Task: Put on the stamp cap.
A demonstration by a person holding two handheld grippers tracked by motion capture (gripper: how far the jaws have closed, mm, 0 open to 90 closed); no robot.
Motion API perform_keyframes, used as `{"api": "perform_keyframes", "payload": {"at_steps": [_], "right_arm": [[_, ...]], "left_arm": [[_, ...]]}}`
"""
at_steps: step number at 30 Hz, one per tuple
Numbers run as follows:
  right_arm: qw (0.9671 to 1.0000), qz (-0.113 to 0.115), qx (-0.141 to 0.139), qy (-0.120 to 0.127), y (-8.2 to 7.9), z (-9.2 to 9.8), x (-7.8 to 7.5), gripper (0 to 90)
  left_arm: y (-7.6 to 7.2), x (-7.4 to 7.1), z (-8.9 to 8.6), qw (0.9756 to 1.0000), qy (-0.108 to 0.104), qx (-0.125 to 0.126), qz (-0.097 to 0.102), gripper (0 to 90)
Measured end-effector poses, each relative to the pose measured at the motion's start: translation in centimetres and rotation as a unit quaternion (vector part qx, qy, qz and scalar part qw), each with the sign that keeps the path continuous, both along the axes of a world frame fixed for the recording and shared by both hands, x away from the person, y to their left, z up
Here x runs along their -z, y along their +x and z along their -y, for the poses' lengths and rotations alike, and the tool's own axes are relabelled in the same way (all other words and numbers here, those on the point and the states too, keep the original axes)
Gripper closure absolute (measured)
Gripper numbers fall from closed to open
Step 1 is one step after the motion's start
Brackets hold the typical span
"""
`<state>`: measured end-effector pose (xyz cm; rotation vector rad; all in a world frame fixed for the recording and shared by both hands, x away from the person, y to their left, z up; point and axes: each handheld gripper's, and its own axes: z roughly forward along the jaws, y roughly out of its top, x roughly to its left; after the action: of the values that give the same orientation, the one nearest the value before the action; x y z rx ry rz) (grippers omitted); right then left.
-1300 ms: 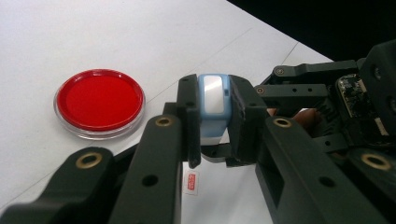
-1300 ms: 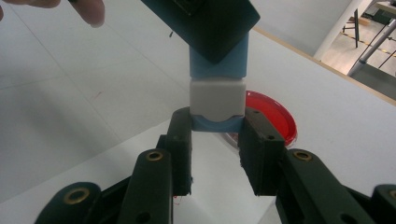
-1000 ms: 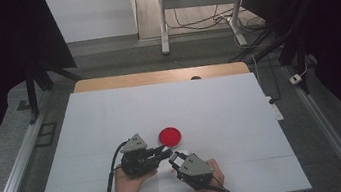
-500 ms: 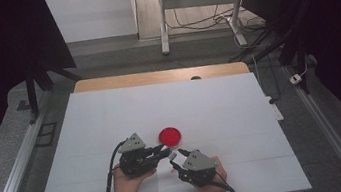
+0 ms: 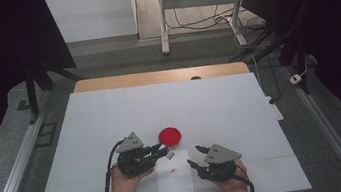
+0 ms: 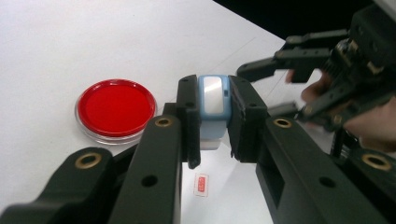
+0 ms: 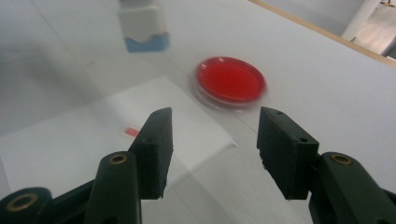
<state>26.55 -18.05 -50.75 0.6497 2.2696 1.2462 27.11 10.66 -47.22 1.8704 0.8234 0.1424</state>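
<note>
My left gripper (image 5: 163, 152) is shut on a small light-blue and white case (image 6: 213, 100), held a little above the table. In the right gripper view the case (image 7: 142, 25) hangs at the top left. A round red dish (image 5: 170, 136) lies flat just beyond the left gripper, and also shows as the dish (image 6: 115, 108) and the dish (image 7: 229, 80). My right gripper (image 5: 194, 155) stands apart to the right of the case; its jaws have just been opening and nothing is between them (image 7: 212, 140). Its fingers (image 6: 299, 53) point towards the case.
A white sheet (image 5: 175, 181) lies on the white table (image 5: 220, 104) under and between the grippers, with a tiny red label (image 5: 173, 170) on it. A wooden strip (image 5: 155, 77) edges the far side. Metal rails (image 5: 13, 173) run along both sides.
The right gripper has pulled away to the right from the left gripper's tip and its jaws have opened. The left gripper and the red dish have stayed where they were.
</note>
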Motion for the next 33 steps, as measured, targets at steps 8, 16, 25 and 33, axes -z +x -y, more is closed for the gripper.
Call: {"api": "perform_keyframes", "payload": {"at_steps": [8,16,25,33], "right_arm": [[0.9996,-0.008,0.028,0.005,0.4,4.4,-0.6,46.0],[0.9982,-0.012,0.058,0.006,0.4,7.7,-0.7,46.2],[0.9967,-0.011,0.081,0.001,0.4,10.0,-0.6,46.4],[0.9967,-0.013,0.081,-0.001,0.6,10.1,-0.5,46.6]], "left_arm": [[0.1,-0.1,-0.3,1.0,0.0,0.0,0.001,75.9],[0.2,-0.2,-0.4,1.0,0.002,0.001,0.001,75.9],[0.2,-0.4,-0.8,1.0,0.0,-0.001,0.003,75.8],[0.3,-0.6,-1.2,1.0,0.001,-0.006,0.006,75.9]]}}
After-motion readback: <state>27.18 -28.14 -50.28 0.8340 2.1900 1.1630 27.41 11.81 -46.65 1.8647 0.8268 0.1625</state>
